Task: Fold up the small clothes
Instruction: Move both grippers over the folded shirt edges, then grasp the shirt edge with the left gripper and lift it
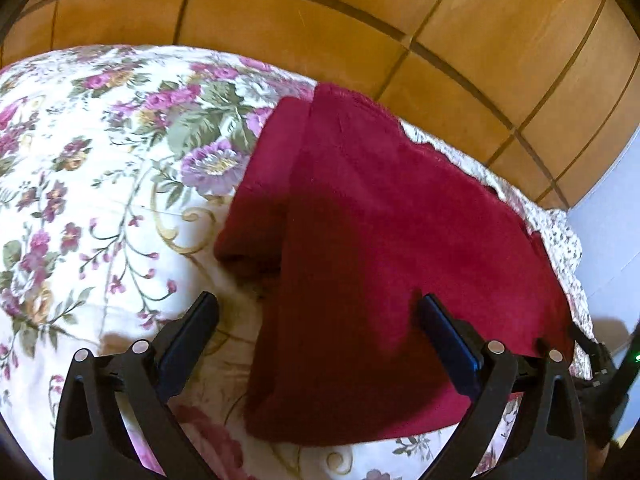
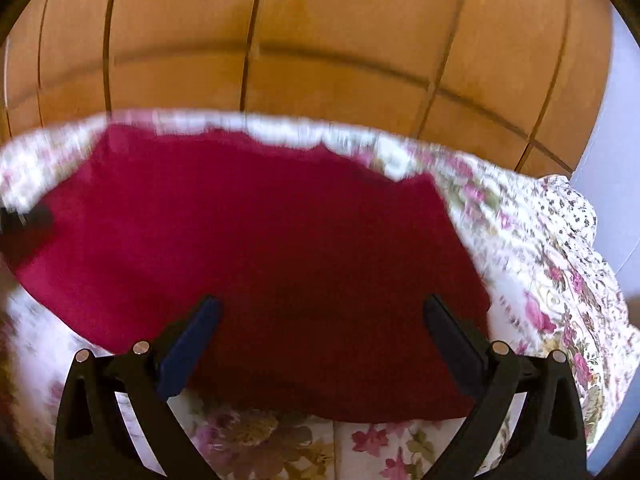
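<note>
A dark red garment lies flat on a floral bedspread, with a folded flap along its left side. My left gripper is open above the garment's near left edge, holding nothing. In the right wrist view the same red garment fills the middle. My right gripper is open just above its near edge, holding nothing. The right gripper's body shows at the right edge of the left wrist view. A dark shape, perhaps the left gripper, shows at the left edge of the right wrist view.
The bed ends beyond the garment, with an orange tiled floor behind it. A small-print cloth or pillow lies at the bed's right. A pale blue wall is at the far right.
</note>
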